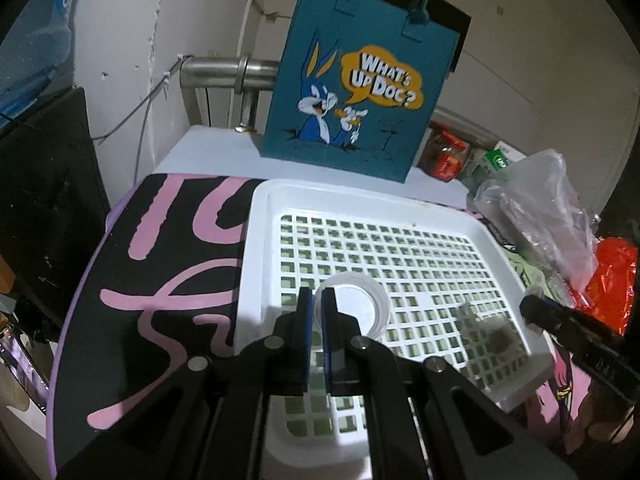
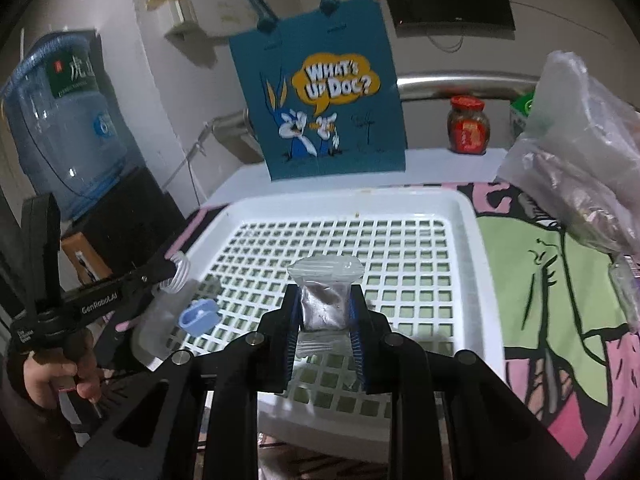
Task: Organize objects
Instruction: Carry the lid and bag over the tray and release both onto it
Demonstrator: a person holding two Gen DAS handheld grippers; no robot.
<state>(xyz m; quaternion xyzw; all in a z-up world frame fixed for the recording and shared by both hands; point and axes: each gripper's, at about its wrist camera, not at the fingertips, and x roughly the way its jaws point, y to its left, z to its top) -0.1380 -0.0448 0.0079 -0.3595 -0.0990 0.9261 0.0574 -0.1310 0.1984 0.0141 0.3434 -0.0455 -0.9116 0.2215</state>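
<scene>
A white slotted tray point(image 1: 400, 200) lies on the table, also in the right wrist view point(image 2: 476, 240). My left gripper point(image 1: 318, 300) is shut on the rim of a clear plastic bottle point(image 1: 360, 304) and holds it over the tray's left part. The right wrist view shows that bottle point(image 2: 160, 320) with a blue cap point(image 2: 199, 317) hanging from it. My right gripper point(image 2: 324, 304) is shut on a small clear zip bag point(image 2: 324, 304) of grey-brown stuff, above the tray's middle. The same zip bag point(image 1: 488, 332) shows faintly in the left wrist view.
A blue "What's Up Doc?" tote bag point(image 1: 352, 80) stands behind the tray. A crumpled plastic bag point(image 2: 584, 152) lies at the right, with a red-lidded jar point(image 2: 468, 124) behind. A water jug point(image 2: 60, 120) stands at the left. A patterned mat point(image 1: 160, 280) covers the table.
</scene>
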